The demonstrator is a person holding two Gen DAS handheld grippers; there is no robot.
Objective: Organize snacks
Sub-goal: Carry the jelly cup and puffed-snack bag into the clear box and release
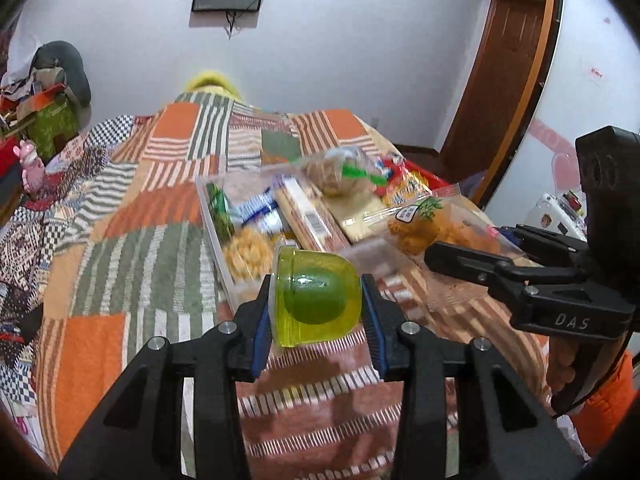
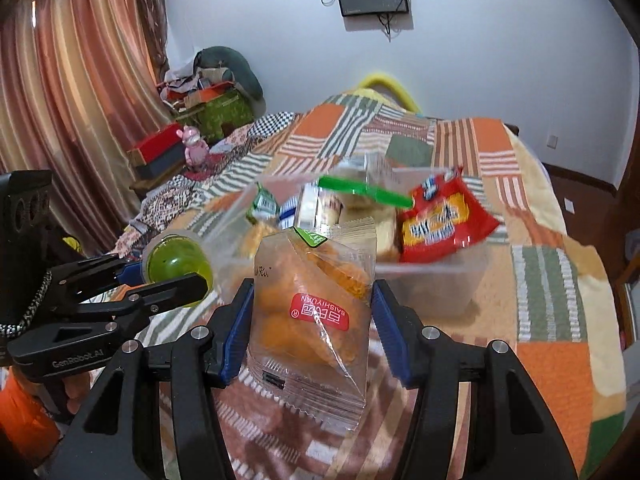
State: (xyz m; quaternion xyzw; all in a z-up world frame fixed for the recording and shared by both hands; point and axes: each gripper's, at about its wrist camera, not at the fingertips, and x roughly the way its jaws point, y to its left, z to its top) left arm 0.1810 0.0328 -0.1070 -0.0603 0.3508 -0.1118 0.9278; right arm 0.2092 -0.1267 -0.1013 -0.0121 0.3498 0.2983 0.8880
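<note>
The left gripper (image 1: 316, 304) clamps a green jelly cup (image 1: 316, 294); the right gripper (image 2: 312, 320) clamps a pastry packet (image 2: 316, 300). Both hang near the clear snack bin (image 2: 440, 280). Likely next: carry them over it, release.

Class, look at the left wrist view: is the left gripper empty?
No, the left gripper is closed on a green jelly cup, squeezed between its blue pads.
</note>
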